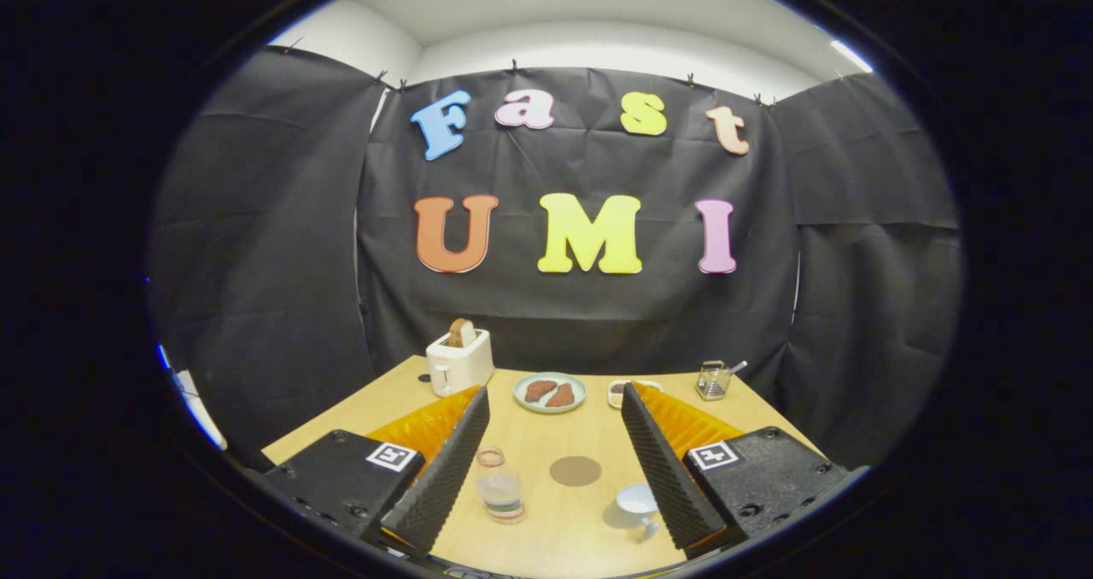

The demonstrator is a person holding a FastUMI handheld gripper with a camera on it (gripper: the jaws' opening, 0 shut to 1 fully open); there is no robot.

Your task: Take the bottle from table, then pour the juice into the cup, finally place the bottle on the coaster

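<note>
Toaster [459,360] at eleven o'clock on the table [555,519]. Bottle [499,487] stands by the left finger, coaster [575,470] at twelve, cup [636,504] against the right finger; plate [550,391] beyond. Gripper [557,466] spread wide, holding nothing.

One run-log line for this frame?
claw open, empty | bottle upright between fingers, untouched | cup by right finger | coaster bare | phase: pre-grasp

Beyond me I see a white toaster [459,363] holding toast, a pale round plate [550,392] of brown slices, and a small wire holder [713,380].
</note>
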